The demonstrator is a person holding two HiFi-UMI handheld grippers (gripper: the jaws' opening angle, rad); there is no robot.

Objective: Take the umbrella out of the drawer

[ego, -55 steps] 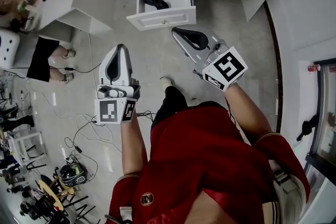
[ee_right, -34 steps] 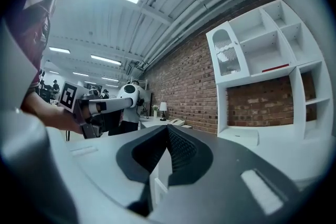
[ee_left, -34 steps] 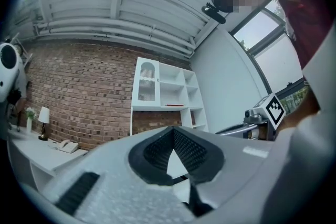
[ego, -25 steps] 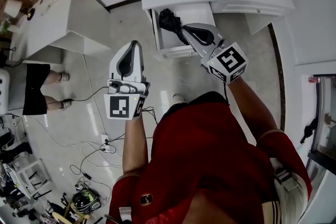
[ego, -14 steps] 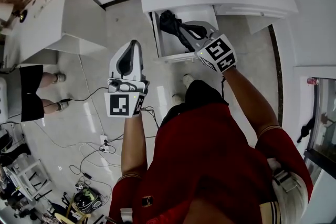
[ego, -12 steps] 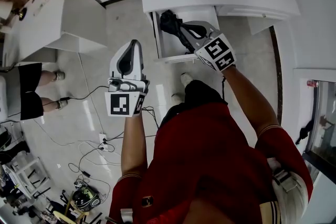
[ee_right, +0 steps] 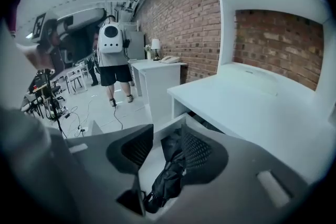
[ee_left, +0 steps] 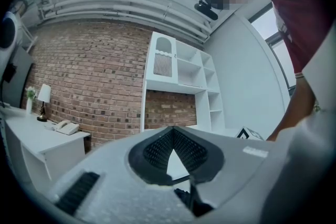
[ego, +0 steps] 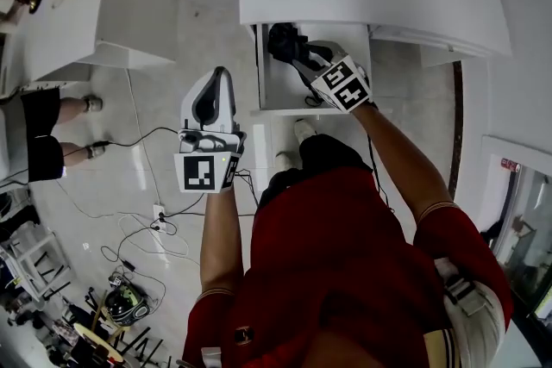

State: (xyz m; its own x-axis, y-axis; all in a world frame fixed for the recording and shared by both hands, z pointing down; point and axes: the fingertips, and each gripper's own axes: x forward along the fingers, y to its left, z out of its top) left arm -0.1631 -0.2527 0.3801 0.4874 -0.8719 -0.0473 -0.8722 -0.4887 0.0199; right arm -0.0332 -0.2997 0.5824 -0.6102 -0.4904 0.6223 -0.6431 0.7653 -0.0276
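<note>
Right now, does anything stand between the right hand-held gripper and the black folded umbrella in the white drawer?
Nothing visible does. The white drawer stands open, and the black folded umbrella lies bare inside. The jaws of the right hand-held gripper have just been opening; the umbrella shows in their gap, not yet pressed.

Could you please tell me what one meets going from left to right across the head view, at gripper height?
Bystander → left hand-held gripper → right hand-held gripper, whose jaws have just been opening, with the umbrella between them but not gripped.
</note>
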